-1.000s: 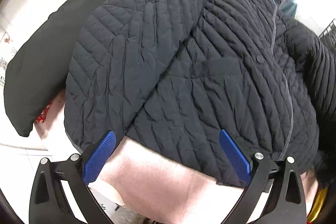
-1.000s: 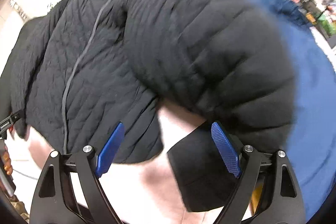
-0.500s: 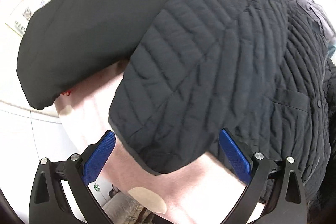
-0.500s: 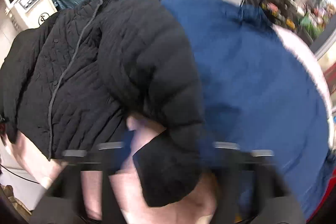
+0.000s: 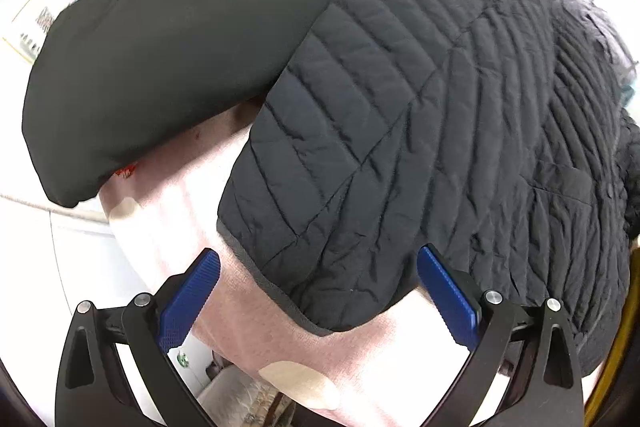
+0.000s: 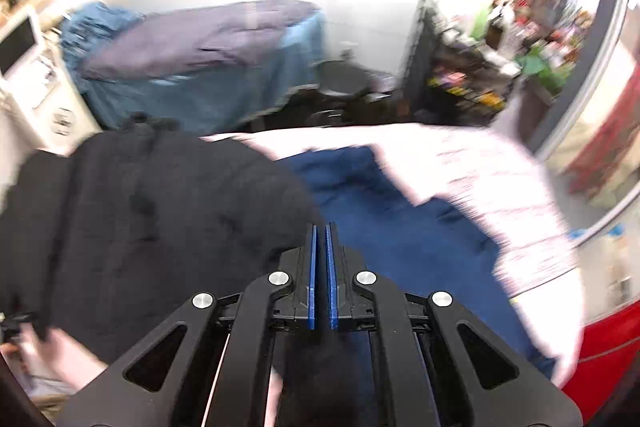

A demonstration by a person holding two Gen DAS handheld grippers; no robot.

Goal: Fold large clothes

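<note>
I am holding my left gripper (image 5: 318,297) with jaws spread over the jacket (image 5: 420,131), its sleeve cuff between them, running away toward the far right. The jacket is lying on the pink bed (image 5: 168,211) near its near-left edge. My right gripper (image 6: 321,239) has jaws pressed together, blurred, beside a blue garment (image 6: 400,227).

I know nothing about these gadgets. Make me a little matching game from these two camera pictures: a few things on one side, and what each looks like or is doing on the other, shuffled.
Things:
1. left hand-held gripper
2. right hand-held gripper
3. quilted black jacket
4. navy blue garment

States:
A. lies on the pink cover, beside the black jacket
B. blue pads pressed nearly together
C. sleeve end lies between two spread blue pads
D. blue pads wide apart, holding nothing

Pairs: 1-D, 2-B, 3-C, 4-A
</note>
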